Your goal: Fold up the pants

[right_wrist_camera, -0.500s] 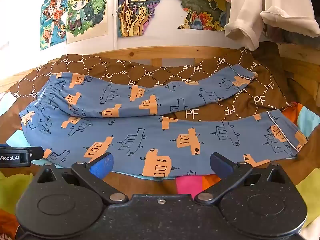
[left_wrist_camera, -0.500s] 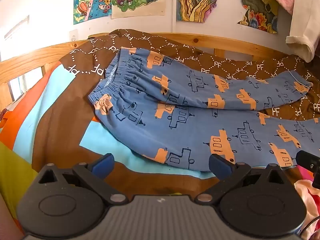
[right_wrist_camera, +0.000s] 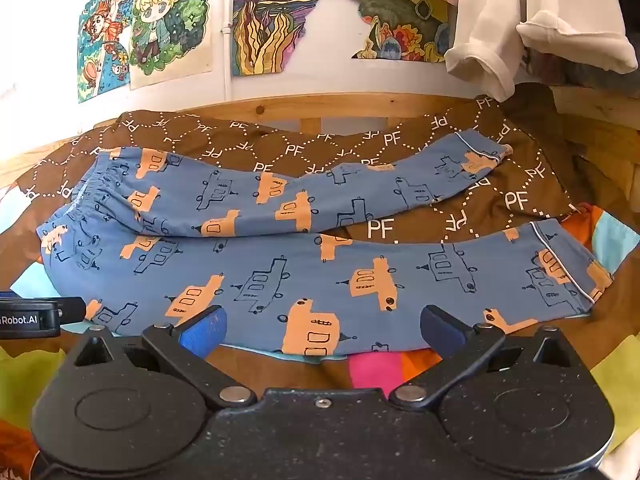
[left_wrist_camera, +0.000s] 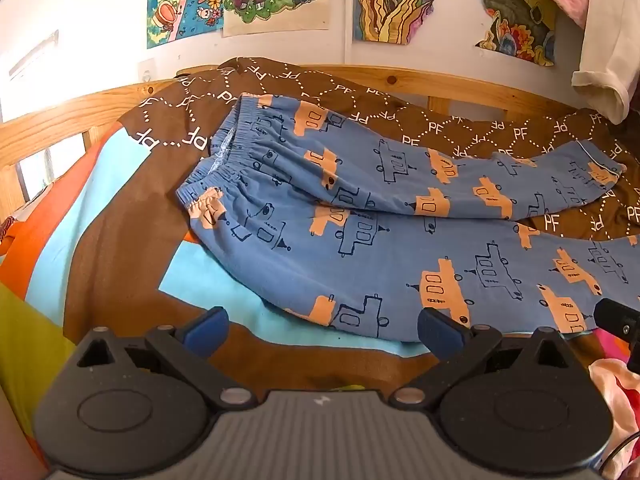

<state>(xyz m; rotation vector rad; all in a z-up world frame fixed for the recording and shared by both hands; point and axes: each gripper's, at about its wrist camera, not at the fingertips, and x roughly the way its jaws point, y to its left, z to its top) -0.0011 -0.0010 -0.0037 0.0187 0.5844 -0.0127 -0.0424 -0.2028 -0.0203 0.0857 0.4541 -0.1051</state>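
Note:
Blue pants (left_wrist_camera: 360, 216) with orange and outlined vehicle prints lie spread on a bed, waistband at the left, both legs running right and split apart. They also show in the right wrist view (right_wrist_camera: 320, 264). My left gripper (left_wrist_camera: 322, 330) is open and empty, just in front of the near leg's lower edge, toward the waist end. My right gripper (right_wrist_camera: 322, 330) is open and empty, just in front of the near leg's edge, toward the cuff end. The near cuff (right_wrist_camera: 568, 264) lies at the right, the far cuff (right_wrist_camera: 480, 156) behind it.
The bed cover is brown with white "PF" print (right_wrist_camera: 380, 228) and colour blocks (left_wrist_camera: 100, 184). A wooden bed rail (left_wrist_camera: 60, 120) runs along the wall. Posters (right_wrist_camera: 272, 12) hang on the wall. White clothing (right_wrist_camera: 520, 20) hangs at the upper right.

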